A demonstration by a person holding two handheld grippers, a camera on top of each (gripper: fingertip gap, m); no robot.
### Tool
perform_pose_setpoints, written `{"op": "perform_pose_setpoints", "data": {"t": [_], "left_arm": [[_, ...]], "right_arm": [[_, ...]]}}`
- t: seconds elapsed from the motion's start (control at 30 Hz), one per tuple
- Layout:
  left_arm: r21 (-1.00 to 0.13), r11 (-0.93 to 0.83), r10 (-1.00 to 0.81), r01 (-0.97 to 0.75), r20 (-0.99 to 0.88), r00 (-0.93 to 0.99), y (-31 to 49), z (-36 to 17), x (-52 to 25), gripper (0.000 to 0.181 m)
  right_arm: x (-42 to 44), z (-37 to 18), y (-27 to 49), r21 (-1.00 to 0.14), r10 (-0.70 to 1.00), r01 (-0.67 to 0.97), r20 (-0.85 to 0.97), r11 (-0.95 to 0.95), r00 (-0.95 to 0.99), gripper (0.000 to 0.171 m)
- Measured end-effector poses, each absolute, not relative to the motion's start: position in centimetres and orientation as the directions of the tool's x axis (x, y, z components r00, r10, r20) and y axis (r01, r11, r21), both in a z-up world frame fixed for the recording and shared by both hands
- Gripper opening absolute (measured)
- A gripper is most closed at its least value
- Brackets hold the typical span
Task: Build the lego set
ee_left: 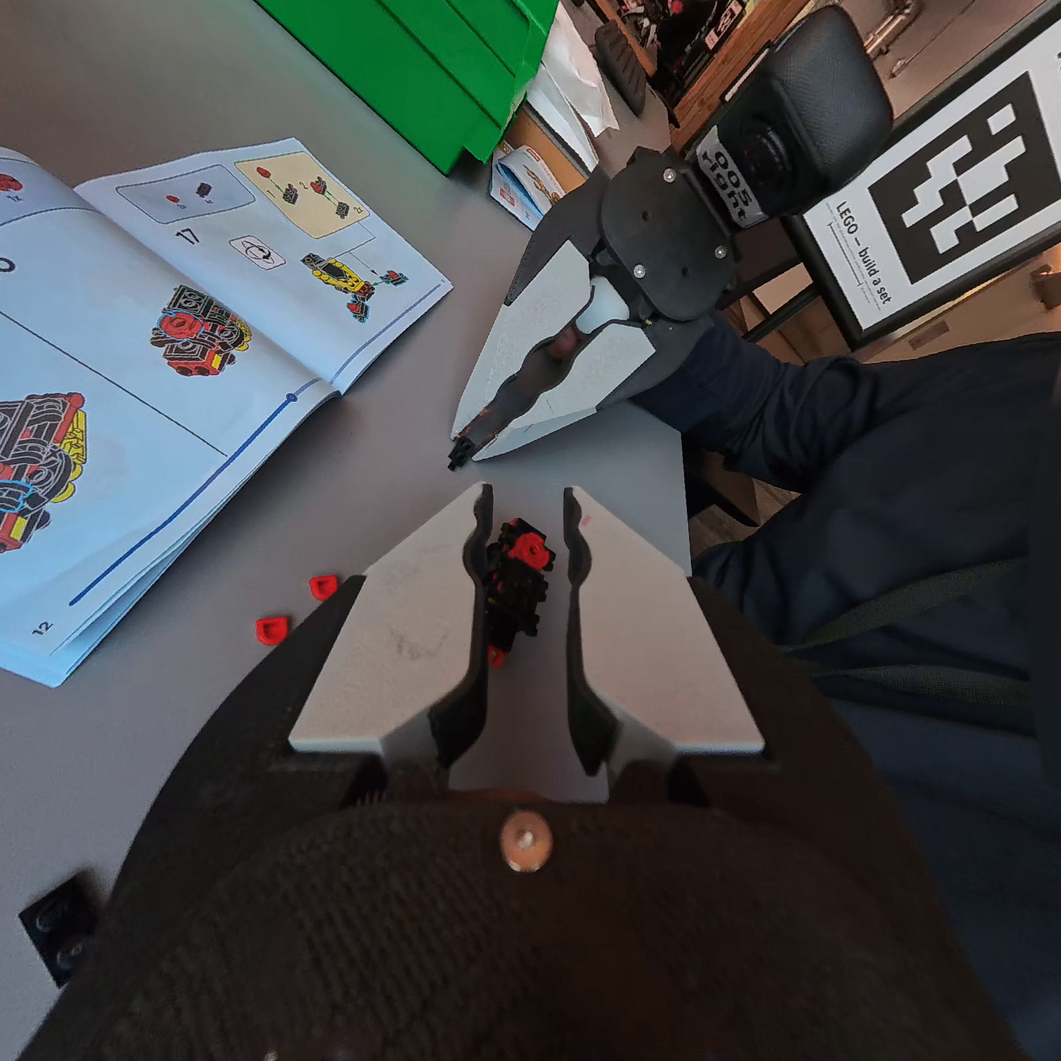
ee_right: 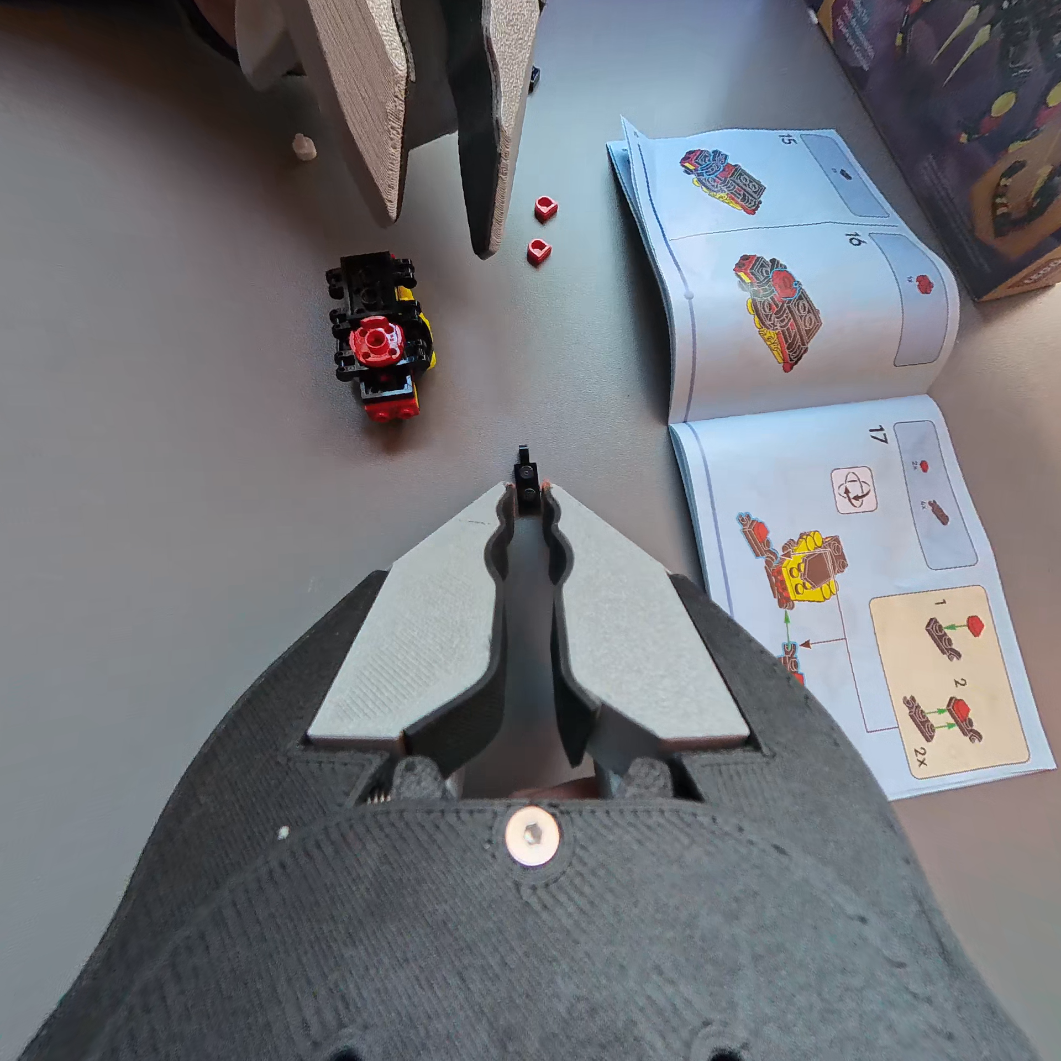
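A grey table holds an open instruction booklet. The left gripper, jaws wide, straddles the black-and-red lego model. The right gripper pinches a small black clip plate by its end; it could twist loose.

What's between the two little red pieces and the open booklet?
Nothing. In the right wrist view only bare grey table lies between the two red pieces and the instruction booklet.

Glossy plastic model, paper booklet (smooth), matt grey table.
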State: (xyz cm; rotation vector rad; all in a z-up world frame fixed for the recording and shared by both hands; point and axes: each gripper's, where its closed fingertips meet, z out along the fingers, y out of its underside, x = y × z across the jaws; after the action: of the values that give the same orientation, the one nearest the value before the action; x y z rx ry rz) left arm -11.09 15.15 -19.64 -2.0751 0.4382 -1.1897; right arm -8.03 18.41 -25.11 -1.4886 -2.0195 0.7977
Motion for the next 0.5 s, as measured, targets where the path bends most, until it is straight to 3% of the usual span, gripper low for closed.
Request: {"op": "perform_pose_setpoints", "data": {"t": [0.03, 0.33, 0.5], "left_arm": [[-0.711, -0.701, -0.589, 0.048, 0.616, 0.522, 15.1, -19.6, -11.1, 0.022], [-0.756, -0.653, -0.57, 0.058, 0.54, 0.62, 16.4, -19.3, -13.3, 0.022], [-0.788, -0.601, -0.471, -0.136, 0.211, 0.856, 17.9, -21.8, -18.5, 0.02]], "right_arm": [[-8.0, -25.1, 18.4, -0.71, 0.96, 0.665, 0.058, 0.233, -0.274, 0.006], [-8.4, -22.9, 19.1, -0.785, 0.974, 0.604, -0.004, 0.138, -0.227, 0.015], [-8.5, -20.7, 21.4, -0.85, 0.993, 0.525, -0.023, 0.043, -0.12, 0.014]]}}
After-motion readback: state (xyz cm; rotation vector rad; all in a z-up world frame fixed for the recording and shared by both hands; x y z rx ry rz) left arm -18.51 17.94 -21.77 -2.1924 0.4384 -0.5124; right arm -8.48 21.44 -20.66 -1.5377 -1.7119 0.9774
